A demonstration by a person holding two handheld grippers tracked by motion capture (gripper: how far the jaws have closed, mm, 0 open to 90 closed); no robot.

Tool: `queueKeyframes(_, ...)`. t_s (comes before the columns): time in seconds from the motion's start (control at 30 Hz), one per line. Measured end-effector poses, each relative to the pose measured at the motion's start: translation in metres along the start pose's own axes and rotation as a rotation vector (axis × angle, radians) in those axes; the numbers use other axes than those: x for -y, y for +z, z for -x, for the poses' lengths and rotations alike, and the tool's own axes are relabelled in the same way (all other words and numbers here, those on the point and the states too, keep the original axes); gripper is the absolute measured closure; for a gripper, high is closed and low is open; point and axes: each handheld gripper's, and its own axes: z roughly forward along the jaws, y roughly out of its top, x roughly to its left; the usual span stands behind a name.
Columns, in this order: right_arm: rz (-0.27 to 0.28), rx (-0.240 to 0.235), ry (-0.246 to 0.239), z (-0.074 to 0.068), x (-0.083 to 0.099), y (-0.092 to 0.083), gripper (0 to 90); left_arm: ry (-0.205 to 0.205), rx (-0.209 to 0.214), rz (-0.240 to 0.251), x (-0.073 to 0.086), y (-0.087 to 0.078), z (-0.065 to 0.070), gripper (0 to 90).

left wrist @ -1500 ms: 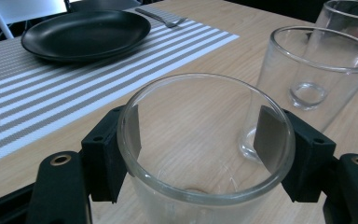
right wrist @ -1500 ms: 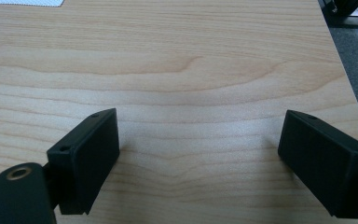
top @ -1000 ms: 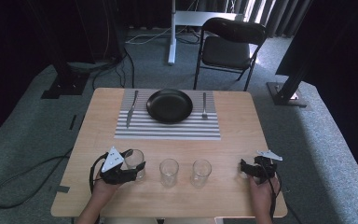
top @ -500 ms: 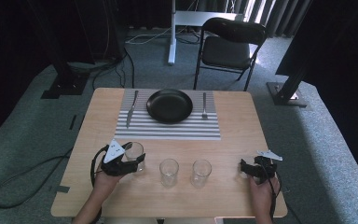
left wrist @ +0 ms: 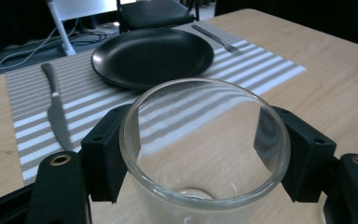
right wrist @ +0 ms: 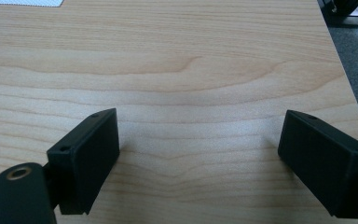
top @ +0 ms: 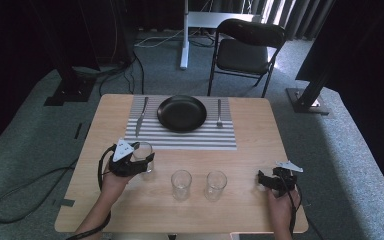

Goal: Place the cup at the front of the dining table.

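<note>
Just below placemat [top: 180, 131] near-left corner: left gripper [top: 136, 164] clamped on glass [left wrist: 205, 154], pads on opposite walls. Keep glass upright, squeeze steady, move slowly. Right gripper [right wrist: 200, 161] released, resting well right of placemat.

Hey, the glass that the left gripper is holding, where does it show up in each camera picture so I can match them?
High view: the held glass sits left of centre, in the left gripper, just below the striped placemat.
Left gripper view: the held glass stands in the lower middle, clamped between the two black jaws.
Right gripper view: bare tabletop lies between open jaws, no glass.
Shared landmark: the black plate, beyond the glass.
</note>
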Motion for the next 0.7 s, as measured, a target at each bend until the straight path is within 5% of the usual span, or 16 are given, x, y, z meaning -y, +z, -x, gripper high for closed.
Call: queueKeyframes(0.7,0.000,0.000,0.000,0.000,0.000,0.000,11.9,-0.012,-0.047,0.010,-0.036,0.032,-0.022,29.4)
